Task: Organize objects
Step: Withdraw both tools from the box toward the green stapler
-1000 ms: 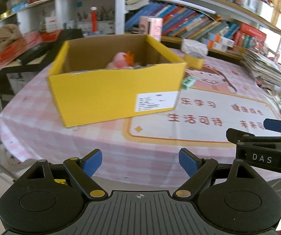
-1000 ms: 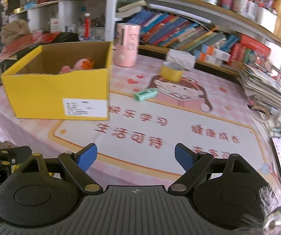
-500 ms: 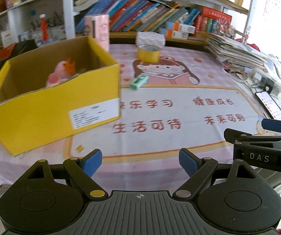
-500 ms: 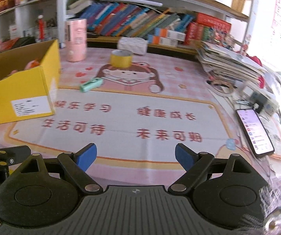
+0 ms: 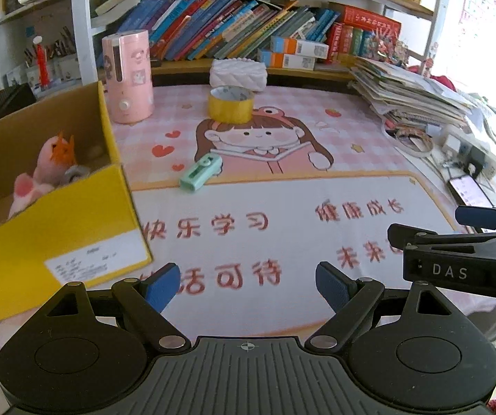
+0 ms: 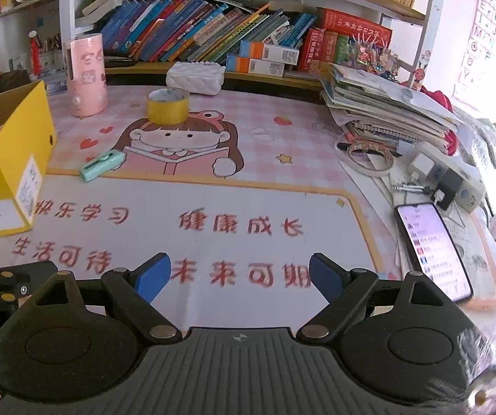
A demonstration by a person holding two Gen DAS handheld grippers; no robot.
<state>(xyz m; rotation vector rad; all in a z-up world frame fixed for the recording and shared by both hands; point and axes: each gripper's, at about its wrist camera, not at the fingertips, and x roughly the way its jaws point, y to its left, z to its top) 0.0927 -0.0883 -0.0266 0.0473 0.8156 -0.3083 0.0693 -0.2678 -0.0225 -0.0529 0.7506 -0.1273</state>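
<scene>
A yellow cardboard box [image 5: 57, 242] [image 6: 9, 159] stands at the left of the table with a pink plush toy [image 5: 45, 173] inside. On the pink desk mat [image 5: 282, 214] lie a mint-green stapler-like item [image 5: 201, 169] [image 6: 102, 165], a yellow tape roll [image 5: 230, 103] [image 6: 167, 105] and a pink cylinder [image 5: 128, 79] [image 6: 87, 76]. My left gripper [image 5: 248, 285] hovers open over the mat's near edge, holding nothing. My right gripper [image 6: 240, 276] is open and empty too, to the right of the left one, far from every object.
A white tissue pouch [image 5: 238, 74] sits behind the tape. A stack of papers [image 6: 386, 107], a thin tape ring [image 6: 369, 159], a power strip [image 6: 455, 180] and a lit phone [image 6: 431, 249] crowd the right side. Bookshelves [image 5: 248, 27] line the back.
Both views have swept to the right along the table: the yellow box slid to the left edge, and the tape, papers and phone came into view. Both grippers stayed open.
</scene>
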